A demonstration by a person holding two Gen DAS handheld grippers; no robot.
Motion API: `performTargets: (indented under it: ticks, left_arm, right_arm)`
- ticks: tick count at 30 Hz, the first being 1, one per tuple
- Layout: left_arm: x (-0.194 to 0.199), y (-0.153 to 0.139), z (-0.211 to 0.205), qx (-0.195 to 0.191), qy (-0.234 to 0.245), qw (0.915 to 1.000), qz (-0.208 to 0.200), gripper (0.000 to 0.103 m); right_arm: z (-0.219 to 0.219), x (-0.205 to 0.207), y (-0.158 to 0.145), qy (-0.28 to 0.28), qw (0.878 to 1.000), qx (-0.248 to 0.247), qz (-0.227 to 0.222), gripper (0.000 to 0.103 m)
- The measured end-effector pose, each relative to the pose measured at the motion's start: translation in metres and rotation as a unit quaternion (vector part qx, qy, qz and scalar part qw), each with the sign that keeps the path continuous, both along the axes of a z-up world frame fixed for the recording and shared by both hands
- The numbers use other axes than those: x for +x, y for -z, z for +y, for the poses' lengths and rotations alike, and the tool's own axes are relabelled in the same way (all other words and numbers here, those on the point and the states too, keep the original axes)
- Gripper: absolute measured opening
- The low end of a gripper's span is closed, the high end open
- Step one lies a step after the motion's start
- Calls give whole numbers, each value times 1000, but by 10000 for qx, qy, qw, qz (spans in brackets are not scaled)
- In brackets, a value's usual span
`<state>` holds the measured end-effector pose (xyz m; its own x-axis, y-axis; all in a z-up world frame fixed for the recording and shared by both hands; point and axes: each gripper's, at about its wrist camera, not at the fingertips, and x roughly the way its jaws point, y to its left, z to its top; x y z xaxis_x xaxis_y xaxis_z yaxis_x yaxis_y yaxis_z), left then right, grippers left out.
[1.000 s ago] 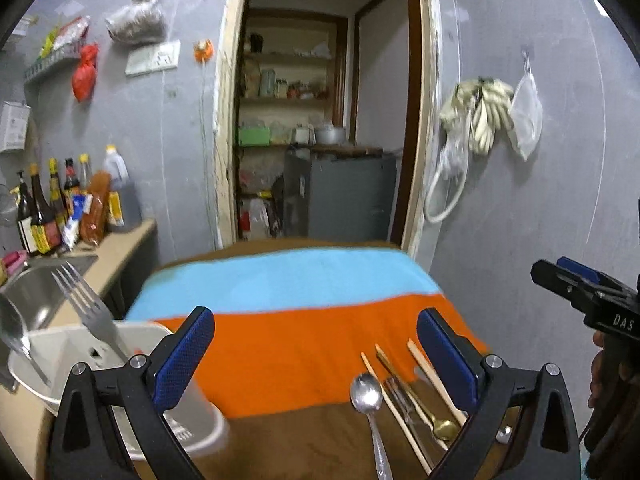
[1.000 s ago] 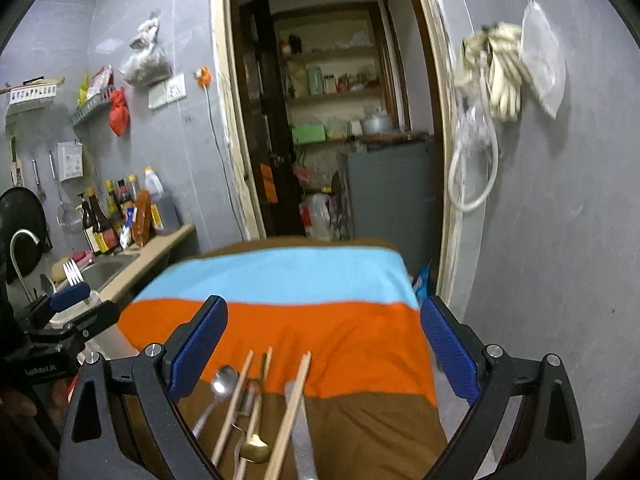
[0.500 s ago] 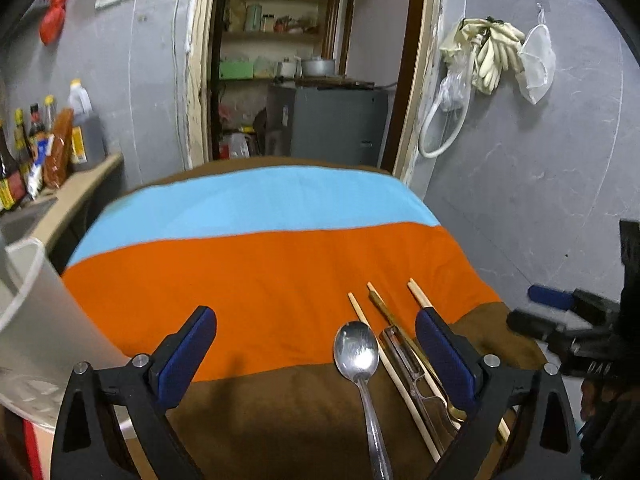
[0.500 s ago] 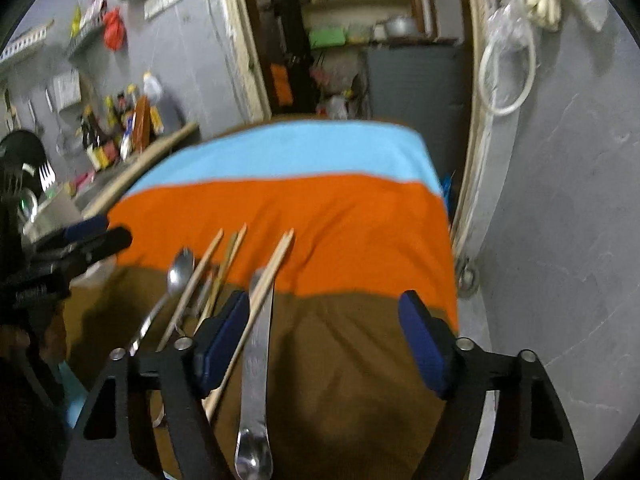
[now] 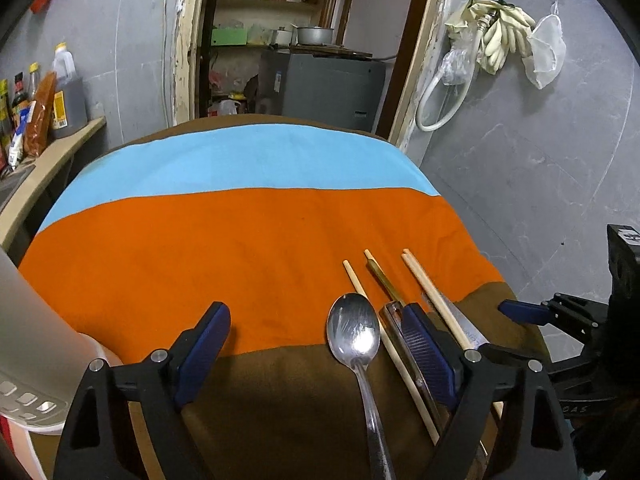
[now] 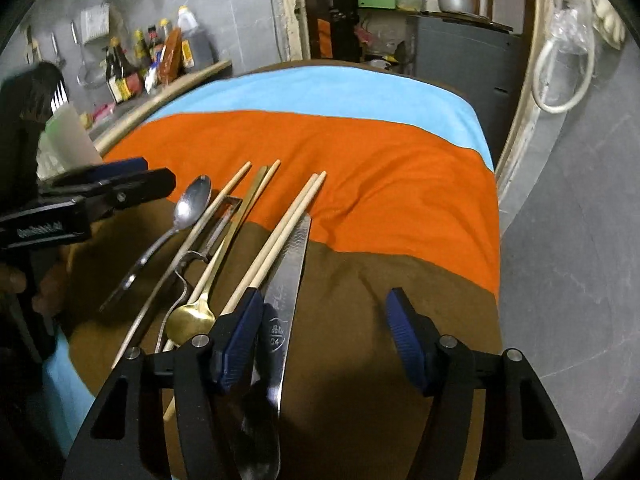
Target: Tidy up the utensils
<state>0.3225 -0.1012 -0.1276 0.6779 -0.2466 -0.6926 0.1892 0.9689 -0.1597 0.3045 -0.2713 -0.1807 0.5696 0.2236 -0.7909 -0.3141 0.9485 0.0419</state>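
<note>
Hovering over utensil row, both claws spread, nothing pinched.

Left claw [image 5: 320,356]: fingers wide apart, low over brown band of striped cloth [image 5: 256,256] on table; silver spoon [image 5: 354,330] lying between the fingers, bowl pointing away; right-hand pad above peeler [image 6: 218,226]. Right claw [image 6: 324,340]: fingers spread, knife [image 6: 290,272] flat beside left pad, blade pointing away. Laid side by side on cloth, left to right in right wrist view: silver spoon, single chopstick [image 6: 200,232], peeler, gold spoon [image 6: 192,316] with bowl nearest, chopstick pair [image 6: 288,224], knife. Tips reaching onto orange band. White holder [image 5: 28,340] at left table edge, a fork [image 6: 60,94] standing in it. Farther off: blue band, then bottles [image 6: 132,68] on counter.
</note>
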Motion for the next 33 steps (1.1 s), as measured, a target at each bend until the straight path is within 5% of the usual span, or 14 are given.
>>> performTargets:
  ticks: [5, 14, 22, 33]
  left_arm:
    - [5, 4, 1, -96, 37, 9998, 142, 80]
    - [22, 21, -2, -424, 316, 9967, 615, 50]
    - [36, 29, -5, -573, 541, 9925, 936, 16]
    - [31, 23, 5, -625, 527, 9908, 1080, 5]
  right_arm:
    - [8, 18, -5, -52, 9999, -89, -5, 58]
    - [6, 51, -1, -176, 9983, 456, 323, 23]
    - [0, 67, 8, 3, 9902, 998, 974, 19]
    - [2, 51, 18, 375, 9820, 1322, 1298, 15]
